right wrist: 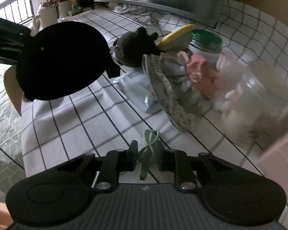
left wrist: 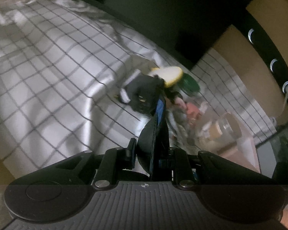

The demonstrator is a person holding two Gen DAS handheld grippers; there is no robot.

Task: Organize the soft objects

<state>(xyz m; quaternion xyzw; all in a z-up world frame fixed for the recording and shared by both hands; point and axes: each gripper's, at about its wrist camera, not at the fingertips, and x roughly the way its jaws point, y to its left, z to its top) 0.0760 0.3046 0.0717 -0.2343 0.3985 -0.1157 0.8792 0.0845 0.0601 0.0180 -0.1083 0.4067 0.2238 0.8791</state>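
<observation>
My left gripper (left wrist: 159,103) is shut on a dark plush toy (left wrist: 144,90) and holds it over the checked tablecloth (left wrist: 48,61). The same black plush (right wrist: 138,48) shows in the right wrist view, beside the other gripper's dark body (right wrist: 63,61). My right gripper (right wrist: 146,153) is shut on a coiled green cable (right wrist: 148,147). A pink knitted toy (right wrist: 199,72) and a grey folded cloth (right wrist: 174,88) lie beyond it. A yellow sponge-like disc (left wrist: 172,74) sits behind the plush.
A green-lidded jar (right wrist: 205,44) and a clear jar (right wrist: 259,99) stand at the right. A plastic packet (right wrist: 138,88) lies on the cloth. Potted plants (right wrist: 50,5) stand far left. A pink box (right wrist: 278,157) is at the right edge.
</observation>
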